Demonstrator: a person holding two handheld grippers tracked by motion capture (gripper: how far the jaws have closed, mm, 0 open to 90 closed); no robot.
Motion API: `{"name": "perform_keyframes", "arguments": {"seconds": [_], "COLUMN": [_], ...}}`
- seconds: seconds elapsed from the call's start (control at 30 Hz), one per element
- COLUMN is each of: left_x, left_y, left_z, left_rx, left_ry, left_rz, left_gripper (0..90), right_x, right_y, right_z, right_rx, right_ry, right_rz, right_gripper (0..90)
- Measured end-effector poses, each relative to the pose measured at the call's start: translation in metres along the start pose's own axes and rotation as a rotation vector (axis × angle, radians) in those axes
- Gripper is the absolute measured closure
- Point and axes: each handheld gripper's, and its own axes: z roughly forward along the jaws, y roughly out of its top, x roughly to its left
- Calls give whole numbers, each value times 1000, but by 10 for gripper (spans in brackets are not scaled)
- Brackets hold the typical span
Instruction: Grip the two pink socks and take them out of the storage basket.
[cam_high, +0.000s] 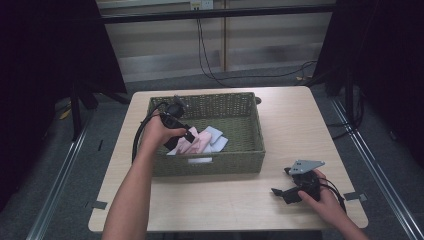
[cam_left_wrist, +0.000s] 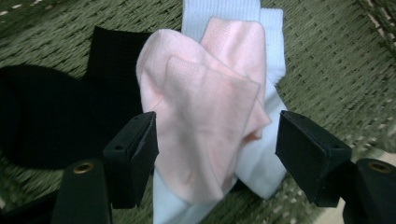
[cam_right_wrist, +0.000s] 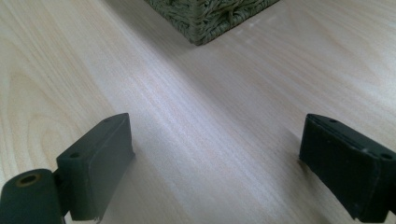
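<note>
Two black jaws at the bottom of the left gripper view stand wide apart, one either side of a pale pink sock (cam_left_wrist: 205, 126) without touching it, so the left gripper (cam_left_wrist: 217, 144) is spread and holding nothing. That pink sock is crumpled on top of a white ribbed sock (cam_left_wrist: 268, 65) that pokes out at the upper middle and again at the lower middle of the frame. Off to the left lies a black sock (cam_left_wrist: 51, 112), partly tucked under the pink one. All three sit on the woven floor of an olive-green rectangular wicker basket (cam_left_wrist: 327, 60).

From the high view, the basket (cam_high: 252, 127) sits a bit left of centre on a light wooden table with rounded corners (cam_high: 295, 110). A person's left hand (cam_high: 159, 132) reaches over the near-left part of the basket, with the left gripper (cam_high: 191, 135) pointing down into the sock pile (cam_high: 202, 142) in the lower-left part of the basket.

Lower right in the frame, the person's right hand (cam_high: 322, 197) rests on the table with the right gripper (cam_high: 281, 192), well apart from the basket. In the right gripper view its jaws are also wide apart over bare wood, nothing between them, and the corner of the basket (cam_right_wrist: 210, 16) shows at the top middle.
</note>
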Motion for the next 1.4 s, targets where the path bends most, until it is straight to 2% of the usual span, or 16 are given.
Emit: {"name": "perform_keyframes", "arguments": {"seconds": [0.27,0.37,0.4,0.53,0.63,0.93,0.97,1.0,1.03,1.07,1.13,1.2,1.27,1.33,1.37,1.4], "left_x": [8,8,9,9,9,9,9,9,9,8,8,10,12,12,12,12], "left_y": [3,2,2,2,2,2,2,2,2,4,5,5,5,6,7,7], "left_z": [18,23,25,28,27,6,7,7,8,9,12,16,22,24,26,28], "left_rx": [24,29,35,39,40,50,50,50,54,38,37,38,11,17,29,32], "left_ry": [-6,-20,-20,-43,-39,-24,-23,-23,-26,-13,15,4,-15,-26,-27,-3], "left_rz": [-13,-10,-24,-19,-13,-36,-33,-33,-35,-40,-43,-41,-29,-36,-28,-23], "left_gripper": [297,357,374,542,684,885,875,814,814,664,558,551,521,545,547,532], "right_x": [0,0,0,0,0,0,0,0,0,0,0,0,0,0,0,0], "right_y": [0,0,0,0,0,0,0,0,0,0,0,0,0,0,0,0], "right_z": [0,0,0,0,0,0,0,0,0,0,0,0,0,0,0,0], "right_rx": [0,0,0,0,0,0,-1,-1,0,0,0,-1,-1,-1,0,0], "right_ry": [0,0,0,1,1,1,1,1,1,1,1,1,1,1,2,2], "right_rz": [-1,-1,2,2,2,-1,-1,-1,-2,-1,-1,-3,-4,-4,-3,-4], "right_gripper": [89,89,89,89,89,89,89,89,89,89,89,89,89,89,89,89]}}
